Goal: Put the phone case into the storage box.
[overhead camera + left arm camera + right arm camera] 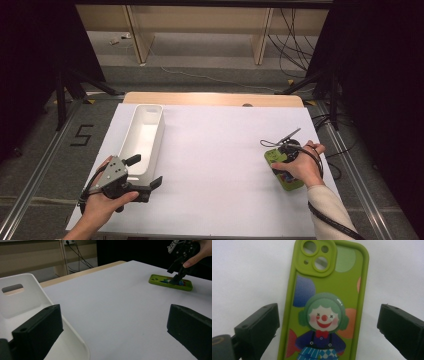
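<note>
At the left edge of the counter [215,150] lies a long white bin [142,137], and the left claw [145,175] hovers at its near end, jaws spread wide and holding nothing. Far to the right, well apart from the bin, a green phone case [327,305] with a clown print lies flat on the counter. The right claw [327,337] hangs just above it, jaws spread to either side of the case, not gripping.
</note>
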The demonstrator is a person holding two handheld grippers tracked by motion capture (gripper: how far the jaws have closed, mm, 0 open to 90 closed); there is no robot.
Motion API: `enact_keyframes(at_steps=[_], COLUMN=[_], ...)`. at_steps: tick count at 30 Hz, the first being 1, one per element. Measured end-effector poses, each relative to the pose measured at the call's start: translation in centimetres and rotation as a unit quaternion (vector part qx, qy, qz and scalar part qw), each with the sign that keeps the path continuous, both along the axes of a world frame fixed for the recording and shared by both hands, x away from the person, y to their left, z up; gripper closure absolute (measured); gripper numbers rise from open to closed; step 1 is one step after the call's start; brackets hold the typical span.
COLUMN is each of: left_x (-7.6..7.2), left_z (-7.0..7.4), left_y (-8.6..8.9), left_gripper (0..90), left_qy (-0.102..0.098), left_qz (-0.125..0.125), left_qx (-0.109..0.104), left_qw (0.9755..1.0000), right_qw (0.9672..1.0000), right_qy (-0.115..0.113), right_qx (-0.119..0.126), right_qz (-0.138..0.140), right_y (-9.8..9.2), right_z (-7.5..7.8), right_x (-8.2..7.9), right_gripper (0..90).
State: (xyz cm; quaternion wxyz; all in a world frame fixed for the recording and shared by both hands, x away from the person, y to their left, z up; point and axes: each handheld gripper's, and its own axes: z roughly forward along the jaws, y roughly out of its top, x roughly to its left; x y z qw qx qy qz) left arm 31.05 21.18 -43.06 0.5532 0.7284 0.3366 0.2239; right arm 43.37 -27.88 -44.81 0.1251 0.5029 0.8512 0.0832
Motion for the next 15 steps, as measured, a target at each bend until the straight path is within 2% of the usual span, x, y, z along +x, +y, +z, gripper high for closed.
enact_keyframes(at_steps=[15], left_x=[-0.01], left_z=[-0.01], left_y=[0.00], left_gripper=[0.0], left_qy=[0.000], left_qz=[0.000], left_qx=[0.000], left_qw=[1.0000], right_qw=[0.9999], right_qy=[0.010], right_qx=[-0.006], right_qz=[0.002], right_y=[0.18], right_z=[-0.53], right_x=[0.40], right_gripper=[6.8])
